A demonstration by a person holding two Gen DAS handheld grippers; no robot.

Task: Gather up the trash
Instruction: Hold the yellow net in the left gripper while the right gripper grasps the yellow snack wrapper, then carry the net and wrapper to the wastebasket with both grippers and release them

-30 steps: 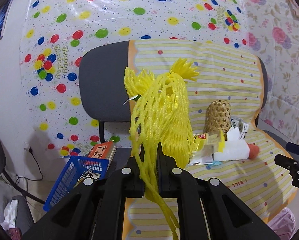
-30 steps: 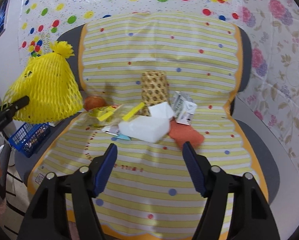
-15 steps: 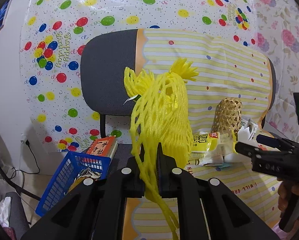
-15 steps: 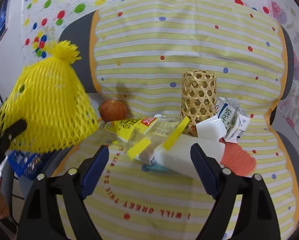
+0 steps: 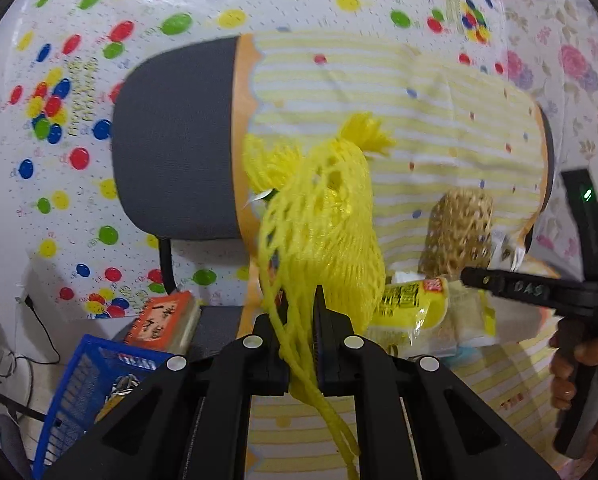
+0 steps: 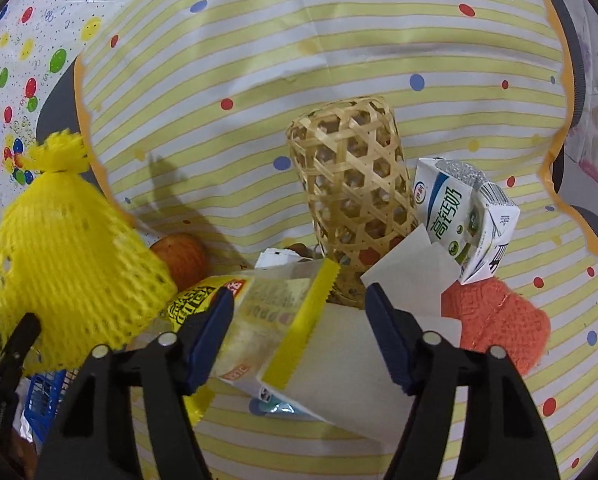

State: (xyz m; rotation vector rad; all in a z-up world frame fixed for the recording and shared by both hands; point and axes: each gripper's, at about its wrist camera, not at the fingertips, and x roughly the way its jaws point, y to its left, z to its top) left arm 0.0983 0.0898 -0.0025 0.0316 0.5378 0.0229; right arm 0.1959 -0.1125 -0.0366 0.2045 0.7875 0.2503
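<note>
Two grippers over the striped chair seat (image 6: pixel 499 420). Left gripper (image 5: pixel 301 344) clamped on yellow net bag (image 5: pixel 323 240), hanging left of the trash pile. Right gripper (image 6: pixel 299 332) jaws closing, straddling clear snack wrapper (image 6: pixel 275 320) and white paper (image 6: pixel 351 368), pads not pressing. Woven basket (image 6: pixel 355 196) and milk carton (image 6: pixel 463 216) just behind.

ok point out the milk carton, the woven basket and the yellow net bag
milk carton (image 6: pixel 453 216), right wrist view, printed front face
woven basket (image 6: pixel 353 184), right wrist view, mid side wall
yellow net bag (image 5: pixel 327 240), left wrist view, bulging mesh body
</note>
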